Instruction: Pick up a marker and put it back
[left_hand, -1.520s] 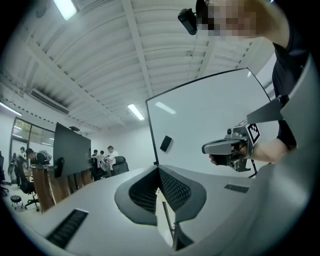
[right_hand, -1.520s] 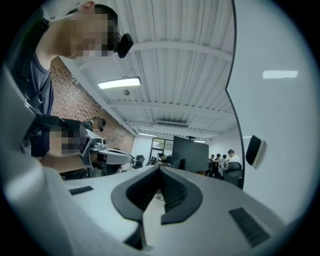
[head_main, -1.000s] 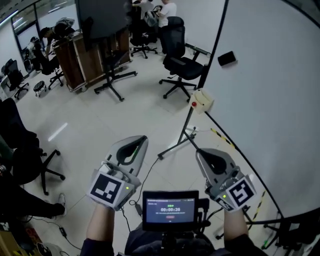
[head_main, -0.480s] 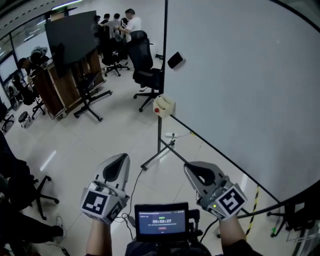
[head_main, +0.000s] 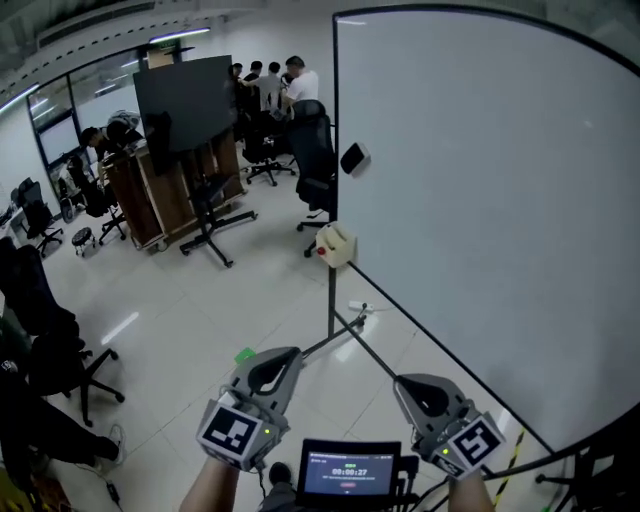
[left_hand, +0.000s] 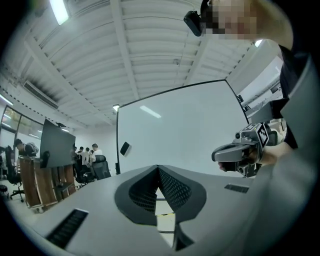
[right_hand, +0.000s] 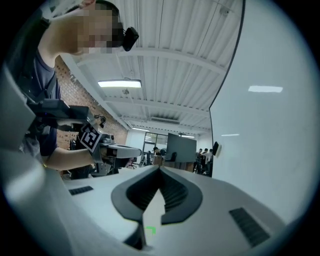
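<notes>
Grippers come nearest: the left gripper and the right gripper are held low and level on either side of a small screen. Each gripper view shows its jaws together with nothing between them. Past them lies pale floor, then a stand carrying a cream box with a red button. Beside it is the big whiteboard, with a dark block stuck near its edge. Farther off we see an office chair, a black panel on its own stand, and people at the back. No marker shows in any view, so we cannot say where it lies. Empty, closed jaws would fit going to fetch it as well as having set it back. Either way, we judge the care here is to carry both grippers level, clear of the board face and the stand's feet.
</notes>
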